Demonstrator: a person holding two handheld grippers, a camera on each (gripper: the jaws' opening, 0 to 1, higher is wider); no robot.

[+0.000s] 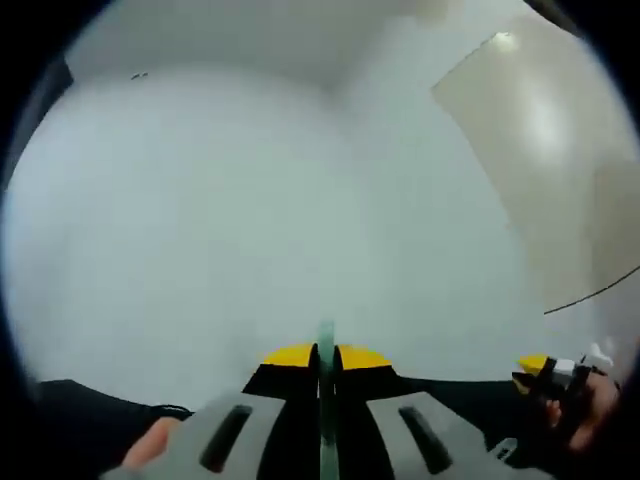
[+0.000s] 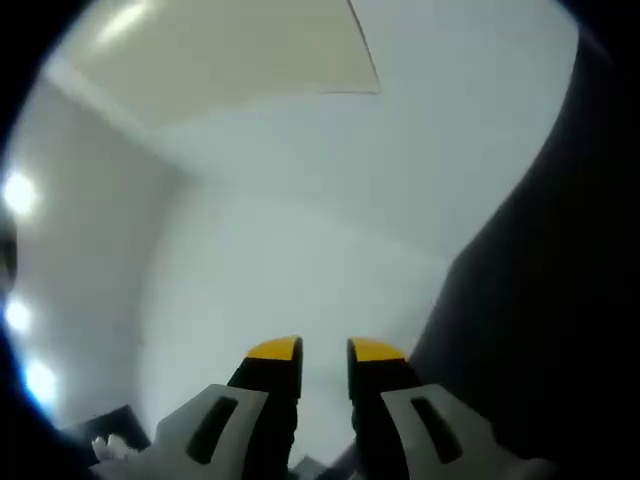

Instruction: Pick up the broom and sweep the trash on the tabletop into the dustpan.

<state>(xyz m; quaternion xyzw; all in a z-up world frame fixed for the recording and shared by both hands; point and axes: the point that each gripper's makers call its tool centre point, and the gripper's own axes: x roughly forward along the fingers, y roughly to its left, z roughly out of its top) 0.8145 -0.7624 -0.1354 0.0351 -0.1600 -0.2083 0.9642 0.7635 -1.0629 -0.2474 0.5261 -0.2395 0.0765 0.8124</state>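
My left gripper (image 1: 326, 357) points up at a white wall, its yellow-tipped jaws pressed together on a thin grey-green strip (image 1: 326, 335) that stands edge-on between them; I cannot tell what the strip belongs to. A fingertip (image 1: 150, 445) shows at the gripper's lower left. My right gripper (image 2: 324, 350) also points upward, its yellow-tipped jaws a small gap apart with nothing between them. In the left gripper view the right gripper (image 1: 545, 372) comes in at the lower right, held by a hand (image 1: 592, 405).
A white wall (image 1: 250, 200) and a beige panel (image 1: 540, 130) lie ahead of the left gripper. Ahead of the right gripper are a white wall (image 2: 300, 240), a beige ceiling panel (image 2: 220, 50) and a dark mass (image 2: 560, 300) on the right. Bright lights (image 2: 18, 195) glare at left.
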